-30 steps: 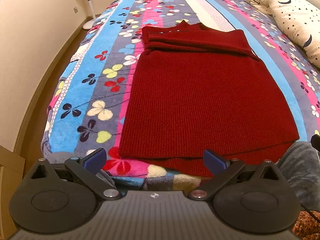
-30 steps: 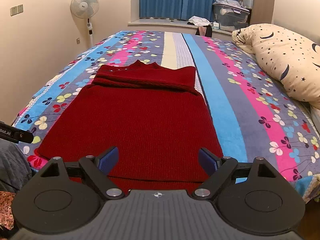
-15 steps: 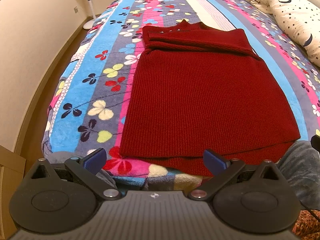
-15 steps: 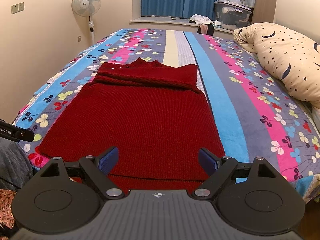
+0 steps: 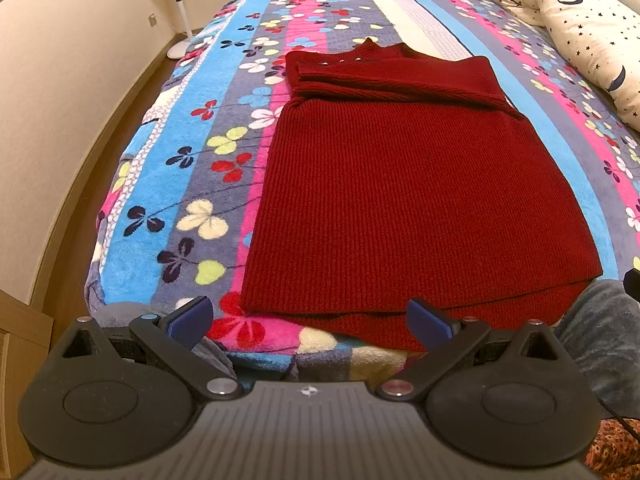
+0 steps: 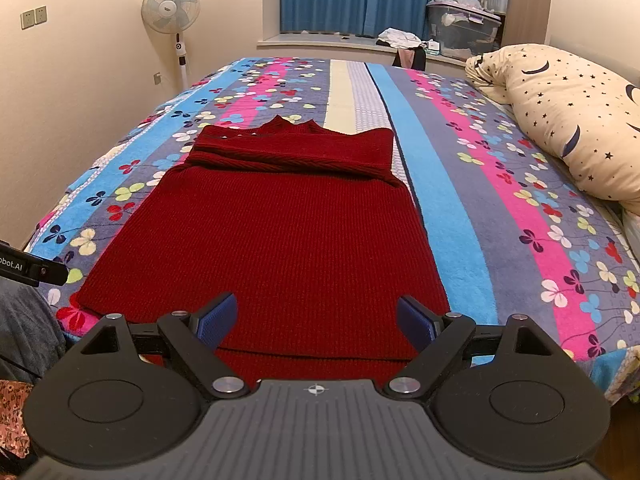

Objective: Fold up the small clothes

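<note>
I hold both claws, left claw (image 5: 310, 322) and right claw (image 6: 316, 320), apart and empty above the near hem of the dark red ribbed knit sweater (image 5: 408, 200), ready to grasp it.

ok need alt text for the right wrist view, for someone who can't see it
A dark red knit sweater lies flat on a striped floral bedspread, sleeves folded across its top. The right tongs stand open over its near hem, holding nothing. A star-print pillow lies at right; a standing fan is against the far wall.
</note>
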Demonstrator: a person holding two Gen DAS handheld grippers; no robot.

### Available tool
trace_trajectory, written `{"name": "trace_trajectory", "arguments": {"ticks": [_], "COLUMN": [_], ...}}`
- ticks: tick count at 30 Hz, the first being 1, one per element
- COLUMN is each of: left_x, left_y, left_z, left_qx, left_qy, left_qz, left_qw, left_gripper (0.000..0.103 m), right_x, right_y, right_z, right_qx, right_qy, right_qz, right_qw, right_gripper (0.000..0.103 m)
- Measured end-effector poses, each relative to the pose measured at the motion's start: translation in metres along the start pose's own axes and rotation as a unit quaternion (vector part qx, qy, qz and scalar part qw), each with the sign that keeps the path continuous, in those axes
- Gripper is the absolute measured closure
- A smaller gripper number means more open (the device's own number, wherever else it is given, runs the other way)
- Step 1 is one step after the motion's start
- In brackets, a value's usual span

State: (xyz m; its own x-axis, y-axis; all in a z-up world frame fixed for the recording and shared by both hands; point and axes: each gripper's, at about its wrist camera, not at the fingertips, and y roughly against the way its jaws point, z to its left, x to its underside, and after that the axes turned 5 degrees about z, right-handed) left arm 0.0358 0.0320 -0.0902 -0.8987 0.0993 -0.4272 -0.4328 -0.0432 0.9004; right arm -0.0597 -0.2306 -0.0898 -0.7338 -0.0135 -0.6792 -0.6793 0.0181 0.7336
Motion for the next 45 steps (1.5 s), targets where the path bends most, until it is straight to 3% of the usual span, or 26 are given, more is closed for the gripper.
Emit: {"name": "trace_trajectory", "arguments": {"ticks": [11, 15, 18, 22, 25, 29, 35, 38, 40, 41, 43, 44, 45], "left_x": [-0.005, -0.016, -0.027, -0.047, -0.058, -0.066, -0.068, -0.069, -0.067, -0.066, -0.064, -0.063, -0.062], "left_y": [-0.017, -0.033, -0.049, -0.086, -0.119, -0.165, -0.221, -0.223, -0.22, -0.219, -0.211, -0.205, -0.201], "left_z": [0.002, 0.017, 0.029, 0.05, 0.062, 0.075, 0.08, 0.082, 0.084, 0.084, 0.08, 0.078, 0.078], "left_qx": [-0.003, -0.003, 0.002, 0.039, 0.037, 0.051, 0.073, 0.079, 0.095, 0.101, 0.091, 0.097, 0.114], "left_qy": [-0.007, -0.011, -0.023, -0.004, 0.006, 0.017, 0.015, 0.018, 0.023, 0.025, 0.017, 0.009, 0.01], "left_qz": [0.017, -0.005, -0.018, 0.007, 0.028, 0.066, 0.14, 0.144, 0.15, 0.152, 0.145, 0.137, 0.134], "left_qw": [0.9998, 0.9999, 0.9996, 0.9992, 0.9989, 0.9964, 0.9873, 0.9862, 0.9838, 0.9828, 0.985, 0.9858, 0.9843], "left_gripper": [0.0, 0.0, 0.0, 0.0, 0.0, 0.0, 0.0, 0.0, 0.0, 0.001, 0.017, 0.035, 0.062], "right_x": [-0.002, -0.009, -0.014, -0.014, -0.012, -0.007, 0.001, 0.007, 0.009, 0.01, 0.01, 0.011, 0.013], "right_y": [-0.017, -0.042, -0.07, -0.107, -0.144, -0.191, -0.241, -0.248, -0.247, -0.244, -0.237, -0.233, -0.232], "right_z": [-0.002, -0.03, -0.068, -0.116, -0.145, -0.181, -0.201, -0.188, -0.178, -0.174, -0.171, -0.17, -0.169], "right_qx": [-0.005, 0.007, 0.016, 0.024, 0.035, 0.017, -0.026, -0.027, -0.024, -0.028, -0.045, -0.06, -0.076], "right_qy": [-0.017, -0.043, -0.104, -0.162, -0.175, -0.228, -0.289, -0.266, -0.238, -0.23, -0.225, -0.229, -0.234], "right_qz": [0.021, 0.04, 0.073, 0.098, 0.131, 0.179, 0.229, 0.23, 0.233, 0.234, 0.237, 0.241, 0.246], "right_qw": [1.0, 0.998, 0.992, 0.982, 0.975, 0.957, 0.929, 0.936, 0.943, 0.944, 0.944, 0.941, 0.938], "right_gripper": [0.015, 0.014, 0.014, 0.014, 0.014, 0.014, 0.013, 0.005, 0.01, 0.019, 0.041, 0.06, 0.08]}}
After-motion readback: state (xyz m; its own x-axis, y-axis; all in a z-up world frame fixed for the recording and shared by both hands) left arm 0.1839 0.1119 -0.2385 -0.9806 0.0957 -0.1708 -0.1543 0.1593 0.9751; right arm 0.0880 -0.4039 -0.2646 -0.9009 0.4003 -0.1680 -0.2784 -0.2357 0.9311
